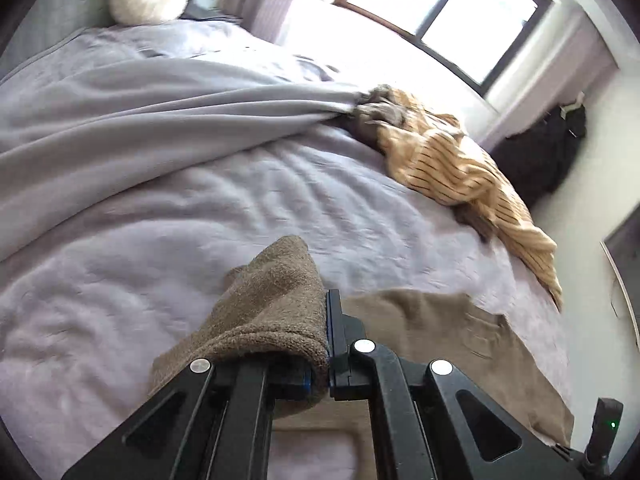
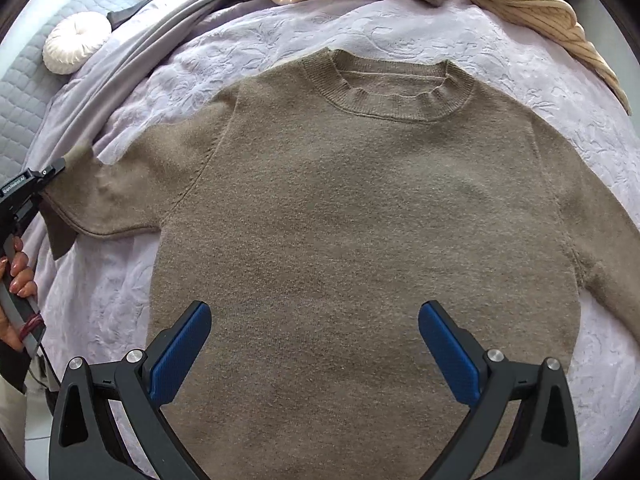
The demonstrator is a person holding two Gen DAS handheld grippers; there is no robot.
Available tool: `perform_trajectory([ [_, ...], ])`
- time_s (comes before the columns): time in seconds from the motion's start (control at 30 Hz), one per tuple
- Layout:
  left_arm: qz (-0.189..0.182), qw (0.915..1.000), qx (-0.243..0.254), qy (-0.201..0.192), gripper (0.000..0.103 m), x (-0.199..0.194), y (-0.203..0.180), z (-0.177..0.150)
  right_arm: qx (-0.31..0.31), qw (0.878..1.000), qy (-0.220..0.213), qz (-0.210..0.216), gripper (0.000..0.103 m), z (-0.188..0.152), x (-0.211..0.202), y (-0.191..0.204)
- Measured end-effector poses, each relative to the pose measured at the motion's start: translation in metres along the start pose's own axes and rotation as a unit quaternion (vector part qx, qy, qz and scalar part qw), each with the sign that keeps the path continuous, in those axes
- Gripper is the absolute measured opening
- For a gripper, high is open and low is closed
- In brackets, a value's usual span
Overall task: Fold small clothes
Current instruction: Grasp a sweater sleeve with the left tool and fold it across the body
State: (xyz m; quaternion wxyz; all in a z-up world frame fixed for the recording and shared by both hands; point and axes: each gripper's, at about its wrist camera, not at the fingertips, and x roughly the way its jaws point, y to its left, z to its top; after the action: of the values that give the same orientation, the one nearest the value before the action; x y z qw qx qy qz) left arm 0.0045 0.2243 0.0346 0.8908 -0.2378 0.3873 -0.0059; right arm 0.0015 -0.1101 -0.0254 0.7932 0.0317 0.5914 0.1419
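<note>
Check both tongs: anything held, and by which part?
Left tongs are shut on the brown sweater, gripping the cuff end of its sleeve. Right tongs are open above the sweater's body, holding nothing.

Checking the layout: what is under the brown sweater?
The sweater lies flat on the lilac bedspread, which shows around it. Anything beneath its body is covered. The left gripper pinches one sleeve cuff, lifting it.

Bright window (image 1: pixel 440 12) glare, fisheye edges, slight blur
</note>
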Motion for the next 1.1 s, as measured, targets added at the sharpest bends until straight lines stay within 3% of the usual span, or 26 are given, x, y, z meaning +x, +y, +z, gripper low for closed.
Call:
perform_trajectory([
  [0.13, -0.063, 0.9935, 0.083, 0.046, 0.005, 0.050, -0.123, -0.021, 0.040, 0.999, -0.022, 0.006, 0.103, -0.004, -0.018, -0.042],
  [0.27, -0.102, 0.9738, 0.169, 0.113, 0.006, 0.092, -0.229, -0.077, 0.086, 0.996, -0.038, -0.001, 0.103, -0.014, -0.031, -0.094],
  [0.33, -0.084, 0.9629, 0.216, 0.138, 0.006, 0.114, -0.259, -0.104, 0.115, 0.993, -0.039, -0.001, 0.103, -0.021, -0.033, -0.122],
  [0.43, -0.015, 0.9437, 0.283, 0.171, 0.006, 0.137, -0.278, -0.146, 0.167, 0.985, -0.037, 0.016, 0.103, -0.033, -0.029, -0.161],
  [0.5, 0.006, 0.9403, 0.296, 0.168, 0.009, 0.137, -0.276, -0.157, 0.194, 0.980, -0.032, 0.028, 0.103, -0.041, -0.024, -0.180],
  [0.53, 0.005, 0.9404, 0.296, 0.167, 0.028, 0.134, -0.275, -0.159, 0.204, 0.978, -0.031, 0.038, 0.103, -0.043, -0.021, -0.187],
  [0.57, 0.004, 0.9404, 0.296, 0.167, 0.066, 0.131, -0.275, -0.159, 0.214, 0.975, -0.030, 0.050, 0.103, -0.045, -0.019, -0.193],
  [0.63, 0.016, 0.9423, 0.298, 0.152, 0.091, 0.119, -0.273, -0.151, 0.227, 0.971, -0.031, 0.068, 0.103, -0.044, -0.015, -0.195],
  [0.7, 0.020, 0.9440, 0.304, 0.127, 0.091, 0.101, -0.263, -0.136, 0.225, 0.971, -0.031, 0.079, 0.103, -0.039, -0.012, -0.194],
  [0.77, 0.036, 0.9478, 0.297, 0.110, 0.091, 0.082, -0.245, -0.123, 0.191, 0.979, -0.027, 0.073, 0.103, -0.025, -0.010, -0.179],
  [0.87, 0.075, 0.9562, 0.269, 0.088, 0.091, 0.064, -0.206, -0.098, 0.082, 0.995, -0.052, 0.034, 0.103, 0.003, -0.015, -0.135],
  [0.93, 0.110, 0.9616, 0.235, 0.089, 0.091, 0.062, -0.168, -0.082, -0.007, 0.998, -0.066, 0.003, 0.103, 0.022, -0.014, -0.094],
  [1.0, 0.156, 0.9594, 0.209, 0.107, 0.091, 0.072, -0.134, -0.074, -0.105, 0.991, -0.070, -0.043, 0.103, 0.038, -0.003, -0.050],
  [1.1, 0.194, 0.9550, 0.176, 0.139, 0.090, 0.089, -0.092, -0.076, -0.214, 0.967, -0.071, -0.121, 0.100, 0.048, 0.030, 0.002],
])
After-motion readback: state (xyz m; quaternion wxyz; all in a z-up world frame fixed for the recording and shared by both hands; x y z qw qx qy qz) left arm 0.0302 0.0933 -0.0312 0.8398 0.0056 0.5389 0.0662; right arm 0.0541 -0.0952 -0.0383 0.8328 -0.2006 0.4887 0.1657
